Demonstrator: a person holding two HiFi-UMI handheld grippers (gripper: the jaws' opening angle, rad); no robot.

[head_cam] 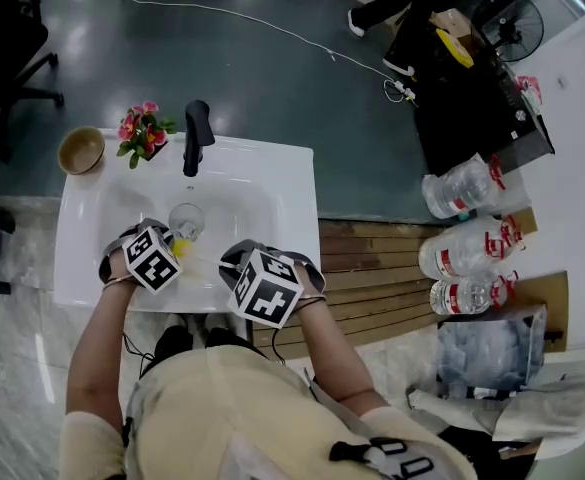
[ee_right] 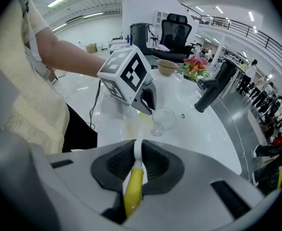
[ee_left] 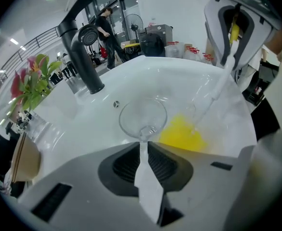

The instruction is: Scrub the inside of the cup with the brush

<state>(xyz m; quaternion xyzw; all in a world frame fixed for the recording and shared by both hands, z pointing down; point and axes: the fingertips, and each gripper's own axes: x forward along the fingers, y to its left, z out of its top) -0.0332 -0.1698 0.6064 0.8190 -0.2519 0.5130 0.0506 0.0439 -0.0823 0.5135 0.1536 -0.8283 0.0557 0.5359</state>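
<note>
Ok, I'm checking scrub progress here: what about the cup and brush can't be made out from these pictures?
Right gripper view: the brush head sits mostly behind the left gripper.
Left gripper view: its jaws cover the part of the cup they grip.
Head view: cup and brush are too small to read contact.
Every view: dirt or water in the clear cup is too faint to see.

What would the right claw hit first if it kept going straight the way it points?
Probably the white sink basin, just beside the cup, where its brush reaches. Depth is unclear.
</note>
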